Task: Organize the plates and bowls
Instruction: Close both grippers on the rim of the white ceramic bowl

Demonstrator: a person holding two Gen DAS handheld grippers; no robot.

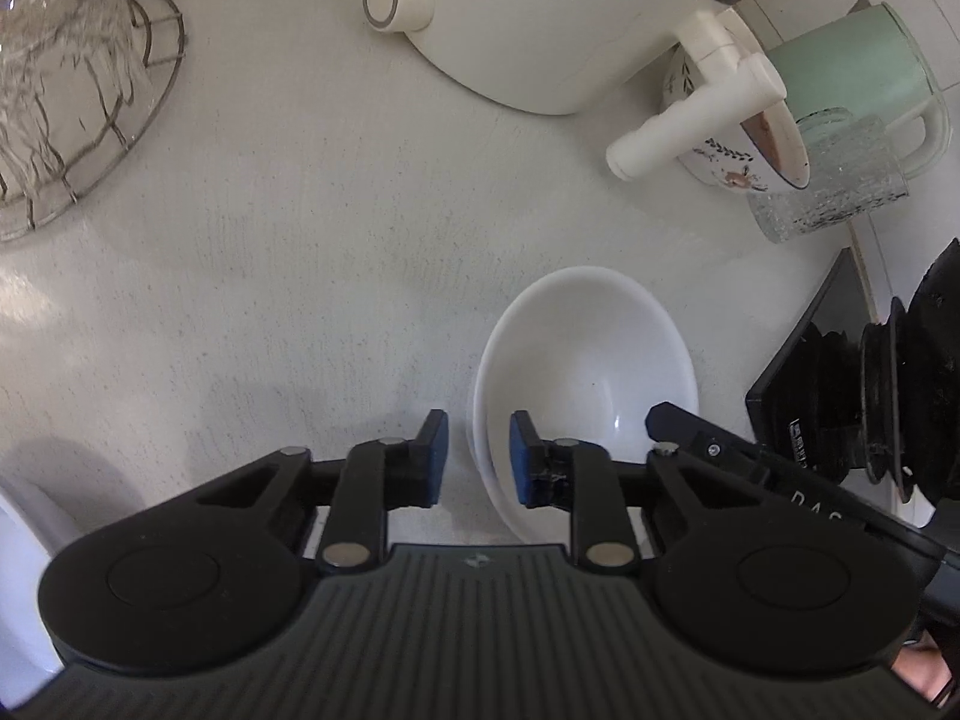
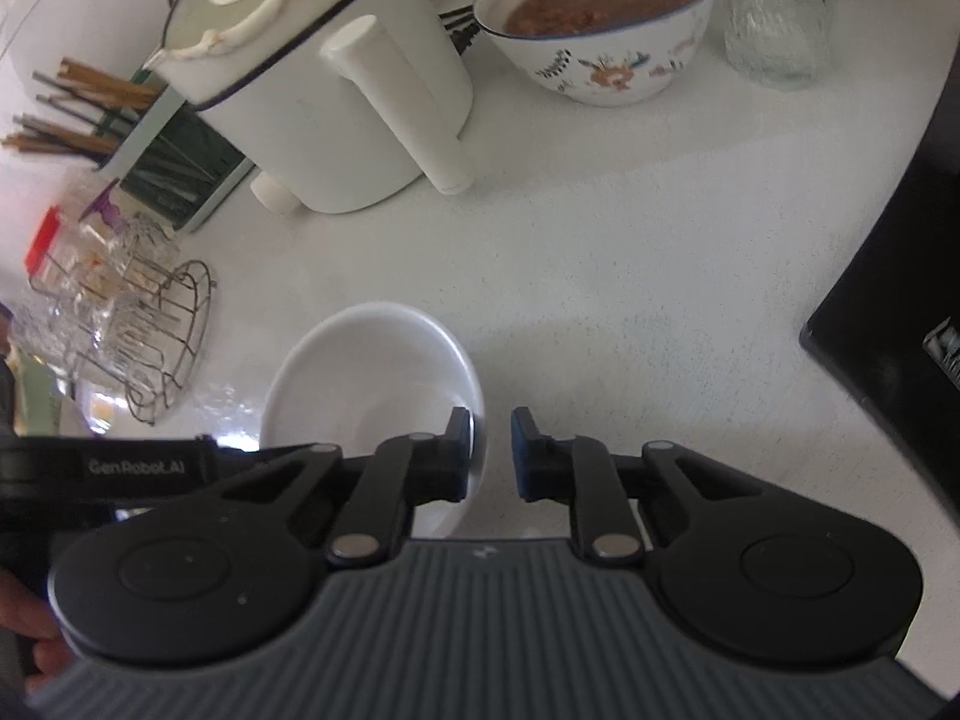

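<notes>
A white bowl (image 1: 591, 360) sits on the white counter, apparently nested on another white dish whose edge shows at its left. My left gripper (image 1: 478, 459) is open, its jaws on either side of the bowl's left rim without closing on it. In the right wrist view the same bowl (image 2: 366, 378) lies low and left. My right gripper (image 2: 491, 456) is open, its left finger (image 2: 459, 456) over the bowl's right rim, its right finger outside. A floral bowl (image 2: 600, 24) holding brown food stands at the back.
A white electric kettle (image 2: 324, 78) stands at the back. A wire rack with glasses (image 2: 126, 324) is on the left. A ribbed glass (image 2: 780, 12), a mint green jug (image 1: 864, 66), a chopstick holder (image 2: 162, 144) and a black appliance (image 2: 894, 276) on the right.
</notes>
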